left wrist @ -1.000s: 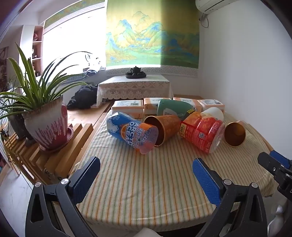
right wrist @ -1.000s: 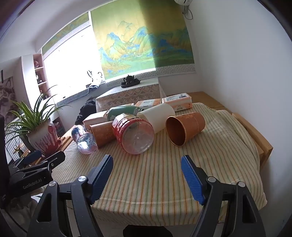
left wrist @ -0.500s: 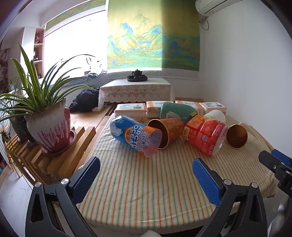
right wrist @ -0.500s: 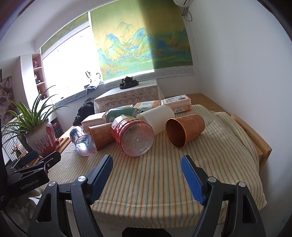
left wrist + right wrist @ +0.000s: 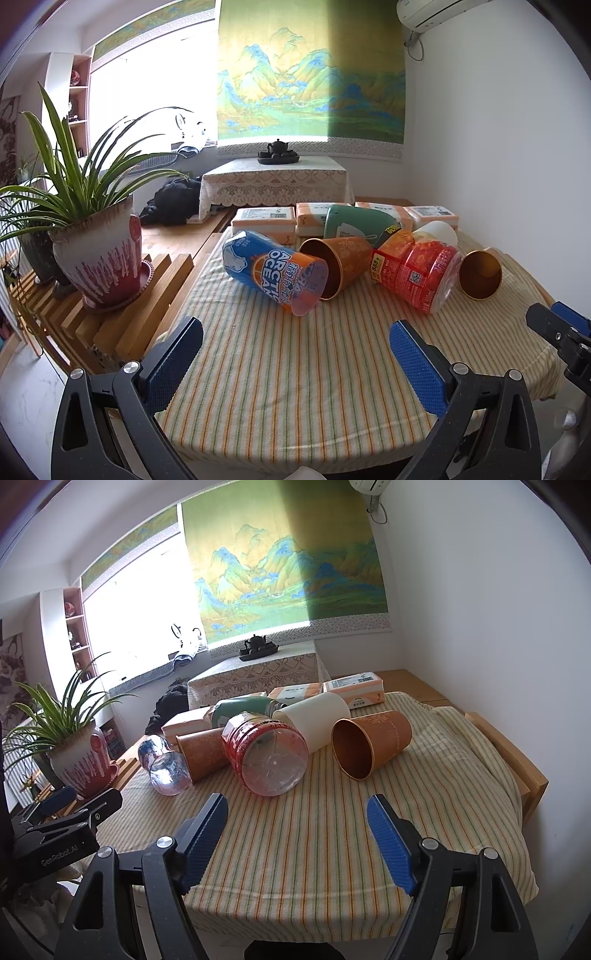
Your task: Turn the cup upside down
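On the striped counter [image 5: 295,849] before me, nothing has yet been flipped: every cup lies on its side. My right gripper [image 5: 297,825] hangs wide and empty above the near edge, facing the orange paper cup [image 5: 371,744], whose mouth points toward me, well apart from my fingers. My left gripper [image 5: 295,349] is equally wide and empty, aimed at the blue Arctic Ocean cup [image 5: 275,271], which touches a second orange cup [image 5: 338,264]. Beside them lie a red clear cup [image 5: 266,753], a white cup [image 5: 314,720] and a green bottle [image 5: 356,225]. By my reckoning the whole job remains: reach, grasp, turn mouth down, set on the cloth.
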`<action>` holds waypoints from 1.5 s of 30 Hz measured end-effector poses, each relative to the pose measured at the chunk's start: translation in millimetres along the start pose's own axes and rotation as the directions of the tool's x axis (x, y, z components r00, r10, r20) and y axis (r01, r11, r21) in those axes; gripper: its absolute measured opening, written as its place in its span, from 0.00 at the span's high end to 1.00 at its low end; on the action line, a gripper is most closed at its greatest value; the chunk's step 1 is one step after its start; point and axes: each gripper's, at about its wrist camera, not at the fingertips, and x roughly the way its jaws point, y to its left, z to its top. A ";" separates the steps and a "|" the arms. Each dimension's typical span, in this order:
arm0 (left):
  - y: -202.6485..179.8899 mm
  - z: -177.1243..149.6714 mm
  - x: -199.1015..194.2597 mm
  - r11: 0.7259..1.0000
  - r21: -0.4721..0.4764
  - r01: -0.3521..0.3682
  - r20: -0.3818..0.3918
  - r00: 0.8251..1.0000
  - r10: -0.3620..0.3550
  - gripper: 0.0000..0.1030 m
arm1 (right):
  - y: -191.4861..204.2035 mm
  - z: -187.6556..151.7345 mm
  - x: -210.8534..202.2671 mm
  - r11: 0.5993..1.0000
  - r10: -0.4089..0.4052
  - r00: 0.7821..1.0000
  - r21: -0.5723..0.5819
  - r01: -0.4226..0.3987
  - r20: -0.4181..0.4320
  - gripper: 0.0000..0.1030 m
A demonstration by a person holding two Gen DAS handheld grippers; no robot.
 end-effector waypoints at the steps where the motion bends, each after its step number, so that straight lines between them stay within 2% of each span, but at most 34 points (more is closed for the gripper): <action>1: -0.4 -0.3 0.1 1.000 0.002 0.000 0.000 1.000 0.000 0.01 | -0.6 -0.1 -0.2 1.000 0.000 1.000 0.001 0.000 0.000 0.28; 38: -4.7 -2.7 6.3 1.000 0.018 0.016 -0.012 1.000 -0.016 0.01 | -1.3 0.4 2.2 1.000 0.000 1.000 0.011 0.000 -0.021 0.27; 45: -8.5 0.6 8.8 0.998 0.048 0.029 -0.022 0.999 -0.028 0.01 | -3.3 0.6 3.4 1.000 -0.005 1.000 0.011 0.005 -0.021 0.27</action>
